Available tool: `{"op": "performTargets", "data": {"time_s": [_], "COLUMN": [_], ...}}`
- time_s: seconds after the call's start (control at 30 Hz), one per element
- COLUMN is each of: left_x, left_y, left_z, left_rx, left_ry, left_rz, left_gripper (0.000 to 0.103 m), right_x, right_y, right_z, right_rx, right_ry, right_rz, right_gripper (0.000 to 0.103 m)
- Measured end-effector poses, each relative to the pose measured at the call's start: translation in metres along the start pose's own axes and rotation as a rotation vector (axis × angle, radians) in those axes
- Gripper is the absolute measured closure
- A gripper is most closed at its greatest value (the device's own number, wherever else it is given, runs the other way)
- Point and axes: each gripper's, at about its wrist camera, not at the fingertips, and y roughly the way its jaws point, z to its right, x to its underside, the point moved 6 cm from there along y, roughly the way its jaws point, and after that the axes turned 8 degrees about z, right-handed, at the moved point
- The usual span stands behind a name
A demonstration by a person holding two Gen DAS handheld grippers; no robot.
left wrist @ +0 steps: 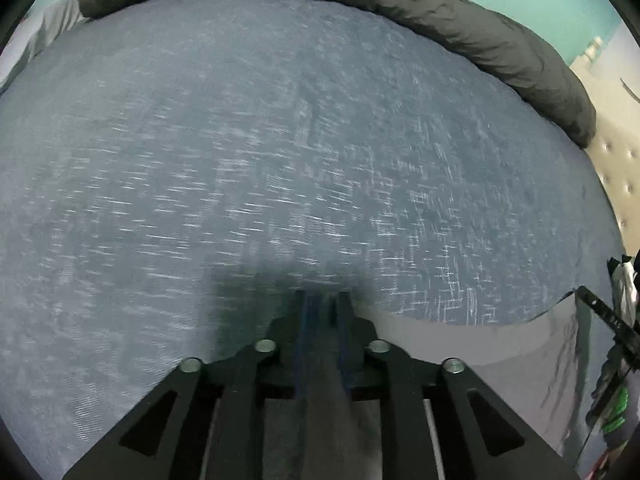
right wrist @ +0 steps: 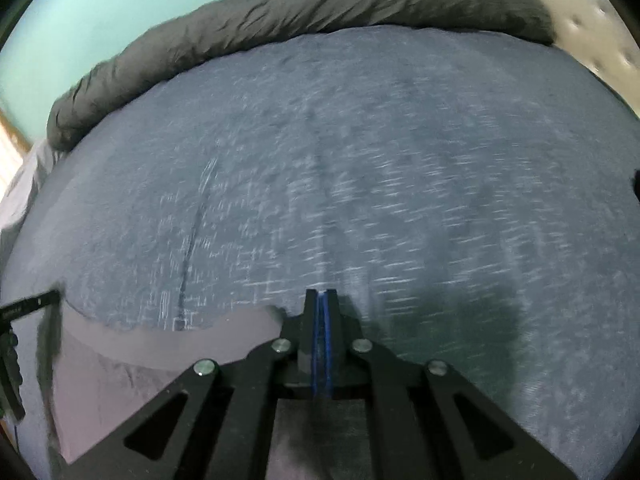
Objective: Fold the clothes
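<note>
A blue-grey heathered garment [left wrist: 280, 152] [right wrist: 380, 184] lies spread flat over a bed and fills both views. Its near hem [left wrist: 460, 322] [right wrist: 160, 330] curves over a pale lilac sheet [left wrist: 508, 364] [right wrist: 100, 368]. My left gripper [left wrist: 323, 300] sits low at that hem, its jaws a little apart with blurred grey cloth between them. In the right wrist view my right gripper [right wrist: 322, 300] has its blue pads nearly together, a thin pale strip of cloth pinched between them where the hem curls up to it.
A rolled dark grey duvet [left wrist: 440, 12] [right wrist: 320, 4] runs along the far edge of the bed. A beige tufted headboard [left wrist: 616, 168] [right wrist: 600, 20] stands at the right, below a teal wall [right wrist: 100, 0]. The other tool's black parts [left wrist: 604, 312] [right wrist: 24, 304] show at the frame edges.
</note>
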Motion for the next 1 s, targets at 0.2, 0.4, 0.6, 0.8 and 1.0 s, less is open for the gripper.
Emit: {"op": "performTargets", "data": {"time_s": [0.2,0.4,0.6,0.8,1.0], "left_x": [0.038,0.106,0.152,0.174,0.186], "left_y": [-0.066,-0.092,-0.100,-0.100,-0.099], "left_z": [-0.040,-0.054,-0.046,-0.034,-0.030], "left_rx": [0.058,0.074,0.082,0.059,0.053], "left_ry": [-0.057,-0.083,-0.105,-0.084,-0.094], "left_rz": [0.020,-0.027,-0.052,-0.069,-0.080], "left_gripper": [0.069,0.069,0.069,0.070,0.093], "right_x": [0.023,0.094,0.140,0.168,0.169], "right_y": [-0.064,-0.106,-0.115,-0.114,-0.121], "right_z": [0.019,0.035,0.031,0.034,0.029], "right_rx": [-0.145,-0.209,-0.169,-0.122,-0.126], "right_ry": [0.110,0.201,0.175,0.178,0.138], "right_rz": [0.008,-0.093,-0.167,-0.182,-0.161], "right_gripper": [0.069,0.068,0.065,0.065,0.096]}}
